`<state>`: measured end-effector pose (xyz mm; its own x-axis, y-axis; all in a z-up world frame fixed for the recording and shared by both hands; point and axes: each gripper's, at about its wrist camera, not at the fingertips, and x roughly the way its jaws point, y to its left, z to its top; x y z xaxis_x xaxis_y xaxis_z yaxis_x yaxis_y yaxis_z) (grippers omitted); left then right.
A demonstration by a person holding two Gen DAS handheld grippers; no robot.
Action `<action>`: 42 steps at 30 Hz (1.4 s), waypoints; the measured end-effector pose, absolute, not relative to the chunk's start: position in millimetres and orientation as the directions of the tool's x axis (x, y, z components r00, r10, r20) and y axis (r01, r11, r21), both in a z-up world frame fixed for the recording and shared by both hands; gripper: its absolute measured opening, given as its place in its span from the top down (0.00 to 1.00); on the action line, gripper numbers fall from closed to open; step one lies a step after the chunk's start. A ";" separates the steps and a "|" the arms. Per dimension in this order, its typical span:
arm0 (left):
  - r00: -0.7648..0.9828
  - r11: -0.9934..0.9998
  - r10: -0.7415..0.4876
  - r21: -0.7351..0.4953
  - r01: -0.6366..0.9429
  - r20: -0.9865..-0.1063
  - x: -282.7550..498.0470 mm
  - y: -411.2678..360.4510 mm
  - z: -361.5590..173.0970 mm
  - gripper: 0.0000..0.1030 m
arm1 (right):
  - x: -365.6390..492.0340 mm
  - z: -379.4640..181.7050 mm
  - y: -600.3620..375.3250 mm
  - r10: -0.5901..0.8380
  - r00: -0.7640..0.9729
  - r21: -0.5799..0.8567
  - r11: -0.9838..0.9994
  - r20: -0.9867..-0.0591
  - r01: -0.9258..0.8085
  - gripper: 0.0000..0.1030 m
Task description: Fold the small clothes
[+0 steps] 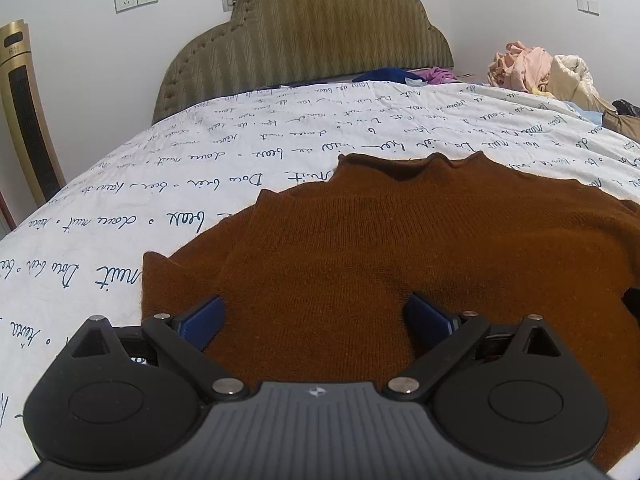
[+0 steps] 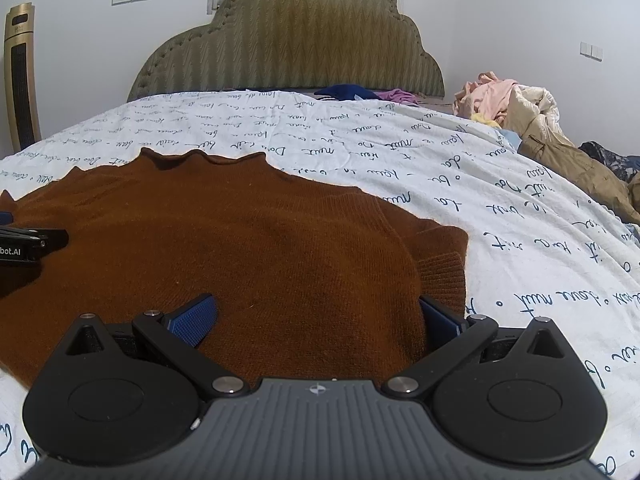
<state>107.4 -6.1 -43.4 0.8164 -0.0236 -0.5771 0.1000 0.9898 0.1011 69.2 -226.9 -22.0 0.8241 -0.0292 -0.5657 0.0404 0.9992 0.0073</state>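
Observation:
A rust-brown knitted sweater (image 1: pixel 360 248) lies flat on the bed, its neck towards the headboard. My left gripper (image 1: pixel 316 314) hovers low over the sweater's left lower part, its blue pads (image 1: pixel 204 318) wide apart and nothing pinched between them. In the right wrist view the same sweater (image 2: pixel 248 256) shows a ribbed cuff (image 2: pixel 444 276) folded in along its right edge. My right gripper (image 2: pixel 320 316) stands open over the right lower part, its right pad at the sweater's edge. The black body of the left gripper (image 2: pixel 28 244) shows at that view's left edge.
The bed has a white sheet (image 1: pixel 160 184) printed with dark script and an olive padded headboard (image 1: pixel 304 40). A heap of pink and beige clothes (image 2: pixel 512 100) lies at the back right, blue and purple garments (image 2: pixel 352 92) by the headboard. A gold tower appliance (image 1: pixel 28 112) stands left.

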 end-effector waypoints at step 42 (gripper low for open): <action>0.484 0.714 -0.656 -0.685 0.148 -0.579 212.6 154.3 -39.2 0.02 | -17.4 -4.7 44.7 0.154 0.911 -0.645 0.661 -0.383 -0.383 0.00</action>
<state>212.6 154.3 -39.2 0.4837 -0.6561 -0.5793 0.1477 0.7136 -0.6848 -17.4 44.7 -4.7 0.9110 0.1540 -0.3826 -0.3828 0.6615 -0.6449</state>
